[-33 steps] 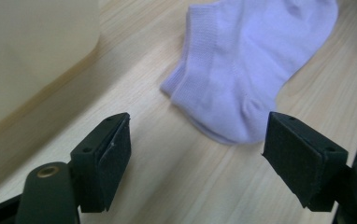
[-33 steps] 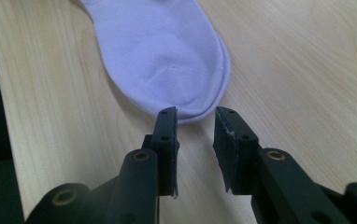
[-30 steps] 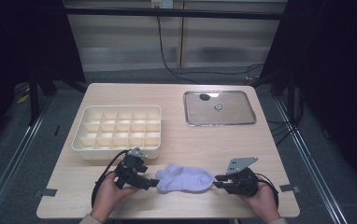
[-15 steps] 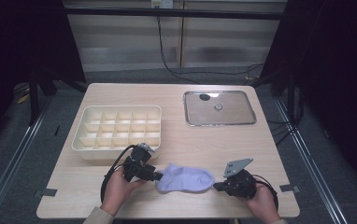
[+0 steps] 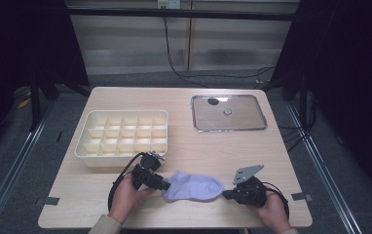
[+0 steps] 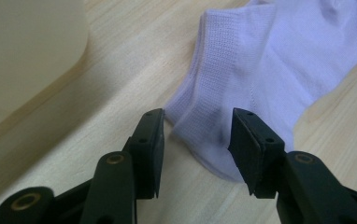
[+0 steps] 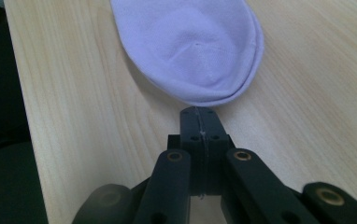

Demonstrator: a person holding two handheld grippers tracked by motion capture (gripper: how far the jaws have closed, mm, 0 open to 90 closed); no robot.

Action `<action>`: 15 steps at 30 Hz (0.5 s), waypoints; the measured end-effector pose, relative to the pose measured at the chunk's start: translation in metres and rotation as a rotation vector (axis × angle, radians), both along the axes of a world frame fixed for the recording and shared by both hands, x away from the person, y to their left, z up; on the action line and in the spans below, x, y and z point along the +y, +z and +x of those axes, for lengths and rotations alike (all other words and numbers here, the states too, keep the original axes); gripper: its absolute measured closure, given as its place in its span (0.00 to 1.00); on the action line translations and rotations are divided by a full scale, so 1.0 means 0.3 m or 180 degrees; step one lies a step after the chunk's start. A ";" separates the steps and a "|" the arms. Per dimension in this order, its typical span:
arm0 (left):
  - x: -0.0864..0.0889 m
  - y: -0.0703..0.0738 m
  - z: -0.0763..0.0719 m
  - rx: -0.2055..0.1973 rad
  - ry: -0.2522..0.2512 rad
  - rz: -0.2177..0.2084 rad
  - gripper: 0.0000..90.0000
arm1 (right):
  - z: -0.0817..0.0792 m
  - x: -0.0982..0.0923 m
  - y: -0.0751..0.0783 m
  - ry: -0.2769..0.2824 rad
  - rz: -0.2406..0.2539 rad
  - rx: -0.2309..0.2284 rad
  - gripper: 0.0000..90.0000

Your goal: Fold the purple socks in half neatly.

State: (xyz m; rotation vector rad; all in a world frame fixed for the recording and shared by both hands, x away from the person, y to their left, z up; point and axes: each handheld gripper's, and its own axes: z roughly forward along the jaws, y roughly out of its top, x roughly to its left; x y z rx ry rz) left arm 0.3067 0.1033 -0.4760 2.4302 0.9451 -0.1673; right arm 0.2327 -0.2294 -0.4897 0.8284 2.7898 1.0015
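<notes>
1 sock lies lengthwise across the table, cuff toward the left tongs.

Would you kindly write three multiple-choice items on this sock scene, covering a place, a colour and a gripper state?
1. Where does the sock lie?
A. in the divided tray
B. on the table between the two grippers
C. on the metal tray

2. What colour is the sock?
A. pale lilac
B. red
C. black

3. How does the right gripper stand?
A. wide open
B. shut with nothing in it
C. clamped on the divided tray

Key: 1 B, it lies on the wood between them; 2 A, pale lilac fabric; 3 B, its jaws meet just short of the toe.
</notes>
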 end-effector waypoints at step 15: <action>-0.041 0.013 -0.003 -0.0022 -0.0119 0.0338 0.93 | 0.002 -0.002 -0.003 -0.0053 0.0035 -0.0003 1.00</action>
